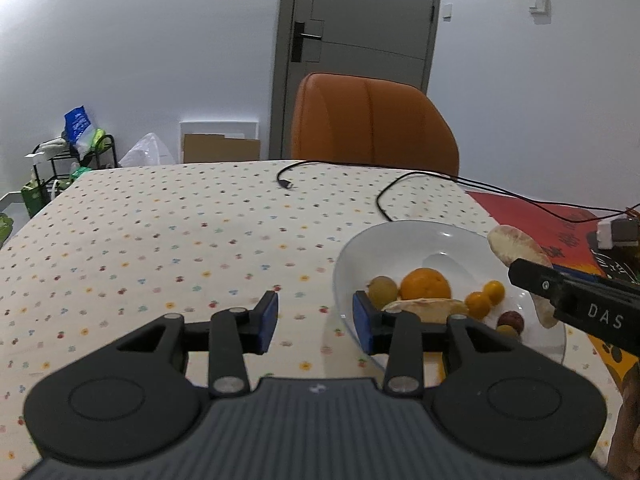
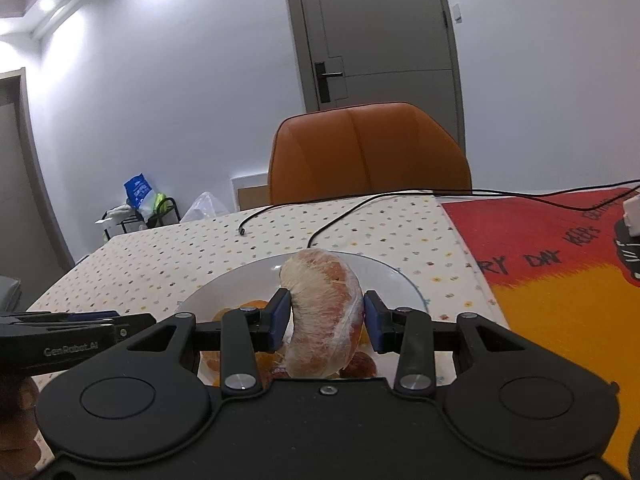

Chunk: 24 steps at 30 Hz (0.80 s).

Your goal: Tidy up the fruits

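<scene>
A white plate (image 1: 420, 240) on the dotted tablecloth holds an orange (image 1: 426, 283), a greenish round fruit (image 1: 383, 288), a peeled pomelo segment (image 1: 426, 307), two small yellow-orange fruits (image 1: 486, 298) and a dark red fruit (image 1: 511, 319). My right gripper (image 2: 325, 314) is shut on another peeled pomelo segment (image 2: 322, 312), held upright above the plate (image 2: 384, 276). The left wrist view shows that segment (image 1: 516, 248) over the plate's right rim. My left gripper (image 1: 316, 316) is open and holds nothing; its right finger overlaps the plate's left edge, its left finger is over the tablecloth.
An orange chair (image 1: 372, 124) stands behind the table's far edge. A black cable (image 1: 384, 196) loops across the cloth behind the plate. A red and yellow mat (image 2: 560, 264) covers the table's right side, with a white adapter (image 1: 608, 234) on it. A cluttered rack (image 1: 76, 148) stands far left.
</scene>
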Each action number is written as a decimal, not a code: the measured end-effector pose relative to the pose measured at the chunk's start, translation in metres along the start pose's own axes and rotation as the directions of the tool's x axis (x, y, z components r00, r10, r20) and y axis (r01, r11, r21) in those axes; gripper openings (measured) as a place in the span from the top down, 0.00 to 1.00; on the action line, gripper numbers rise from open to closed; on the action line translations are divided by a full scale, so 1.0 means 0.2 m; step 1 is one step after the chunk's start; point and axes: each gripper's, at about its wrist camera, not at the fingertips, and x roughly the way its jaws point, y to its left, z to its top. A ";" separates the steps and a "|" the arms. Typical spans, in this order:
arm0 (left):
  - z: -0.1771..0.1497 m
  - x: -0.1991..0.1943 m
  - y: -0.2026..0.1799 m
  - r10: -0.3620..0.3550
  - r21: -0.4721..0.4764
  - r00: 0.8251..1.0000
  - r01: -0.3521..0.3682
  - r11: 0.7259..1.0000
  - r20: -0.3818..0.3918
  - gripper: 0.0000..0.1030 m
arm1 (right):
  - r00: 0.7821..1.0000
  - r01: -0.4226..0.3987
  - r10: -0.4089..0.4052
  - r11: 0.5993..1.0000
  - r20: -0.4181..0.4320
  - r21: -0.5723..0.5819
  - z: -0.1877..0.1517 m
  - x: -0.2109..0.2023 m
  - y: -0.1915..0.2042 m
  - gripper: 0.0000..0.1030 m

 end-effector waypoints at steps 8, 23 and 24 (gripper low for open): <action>0.02 0.00 0.10 0.039 -0.035 0.999 -0.039 0.999 0.003 0.62 | 1.000 -0.008 0.008 1.000 -0.010 -0.028 0.04 0.09 0.06 0.63; 0.01 -0.03 0.21 0.042 -0.086 0.999 -0.041 0.995 0.010 0.58 | 0.999 -0.005 0.004 1.000 -0.033 -0.019 -0.02 -0.03 0.11 0.37; 0.01 -0.04 0.21 0.040 -0.087 0.999 -0.039 0.995 0.012 0.58 | 0.999 -0.003 0.003 1.000 -0.037 -0.017 -0.03 -0.03 0.11 0.37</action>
